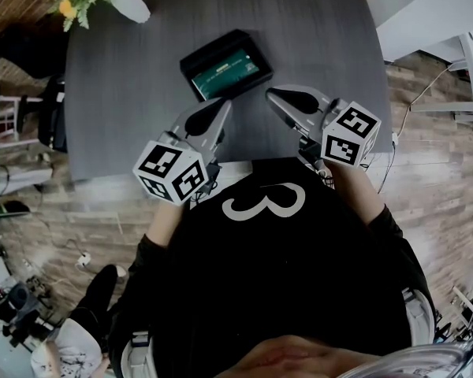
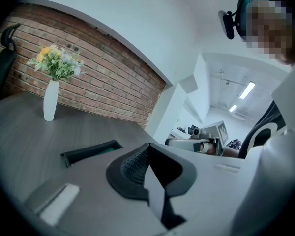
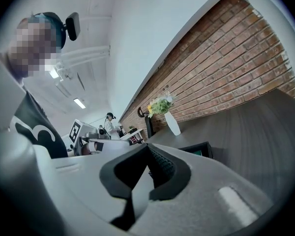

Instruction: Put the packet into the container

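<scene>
Overhead, shows the green packet [image 1: 225, 73] lying inside the black container [image 1: 191, 69] on the grey table [image 1: 126, 109], with left gripper [image 1: 223, 103] and right gripper [image 1: 272, 94] near it. In left gripper view, jaws pressed together on nothing. In right gripper view, likewise pressed together, empty.
</scene>
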The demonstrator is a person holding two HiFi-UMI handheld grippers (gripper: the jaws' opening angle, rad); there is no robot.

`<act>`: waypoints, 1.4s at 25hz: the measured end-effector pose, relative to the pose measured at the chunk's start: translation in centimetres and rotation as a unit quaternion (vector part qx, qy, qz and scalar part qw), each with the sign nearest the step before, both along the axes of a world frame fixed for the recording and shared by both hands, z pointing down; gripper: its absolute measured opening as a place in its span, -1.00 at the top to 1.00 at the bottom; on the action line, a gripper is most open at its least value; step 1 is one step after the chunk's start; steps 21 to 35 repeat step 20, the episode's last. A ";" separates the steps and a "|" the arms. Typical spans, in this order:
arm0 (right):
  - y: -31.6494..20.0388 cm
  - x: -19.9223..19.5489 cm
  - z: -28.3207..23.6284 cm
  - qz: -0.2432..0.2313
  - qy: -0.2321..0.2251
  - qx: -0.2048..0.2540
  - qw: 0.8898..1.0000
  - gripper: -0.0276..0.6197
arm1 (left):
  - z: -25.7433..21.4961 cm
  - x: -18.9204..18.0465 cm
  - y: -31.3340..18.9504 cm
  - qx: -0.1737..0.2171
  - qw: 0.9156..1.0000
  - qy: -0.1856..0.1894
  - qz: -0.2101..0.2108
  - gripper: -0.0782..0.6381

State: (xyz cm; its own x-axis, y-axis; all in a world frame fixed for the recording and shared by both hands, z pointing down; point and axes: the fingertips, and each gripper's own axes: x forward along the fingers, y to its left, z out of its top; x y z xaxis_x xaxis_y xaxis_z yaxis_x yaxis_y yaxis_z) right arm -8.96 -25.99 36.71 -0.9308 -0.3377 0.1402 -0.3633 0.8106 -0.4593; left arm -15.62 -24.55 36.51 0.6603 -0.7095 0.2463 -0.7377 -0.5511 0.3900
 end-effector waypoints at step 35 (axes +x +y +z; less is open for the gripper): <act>-0.5 0.2 -0.4 0.006 -0.001 -0.001 1.000 0.91 | -0.3 0.7 -0.2 0.003 1.000 -0.009 0.022 0.74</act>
